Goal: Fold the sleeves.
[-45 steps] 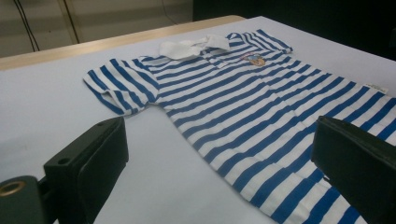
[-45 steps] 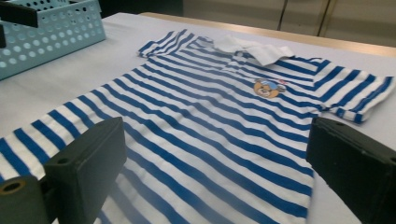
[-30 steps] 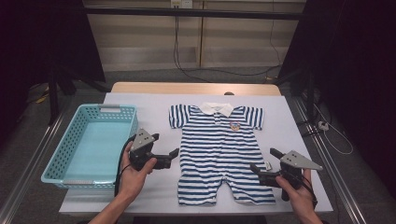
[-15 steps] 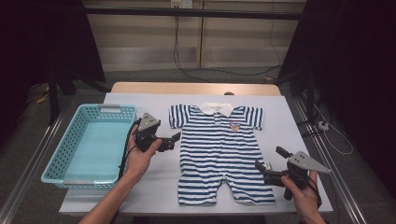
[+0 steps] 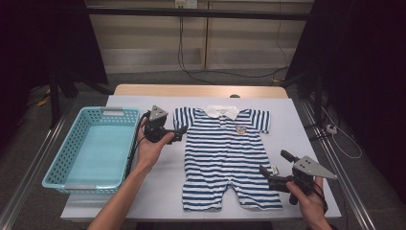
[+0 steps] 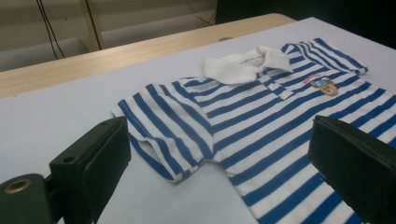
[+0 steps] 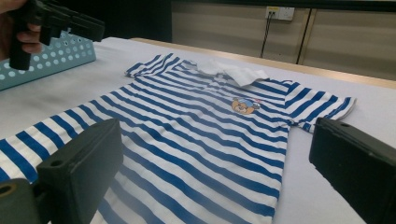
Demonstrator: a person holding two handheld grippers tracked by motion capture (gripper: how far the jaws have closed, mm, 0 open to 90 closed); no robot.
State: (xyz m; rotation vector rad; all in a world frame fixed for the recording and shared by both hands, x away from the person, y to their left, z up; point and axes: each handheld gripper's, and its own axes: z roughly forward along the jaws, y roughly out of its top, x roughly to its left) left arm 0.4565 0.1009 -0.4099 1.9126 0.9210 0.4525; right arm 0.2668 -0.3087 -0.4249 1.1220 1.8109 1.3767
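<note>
Blue-and-white striped baby romper with white collar lies flat, face up, mid-bench, collar toward far edge; spread out so corners are reachable. Left tongs, jaws spread, sit just beside its left sleeve, likely lining up a pinch; right tongs, also spread, at right leg hem. Empty turquoise perforated plastic basket waits at left edge.
</note>
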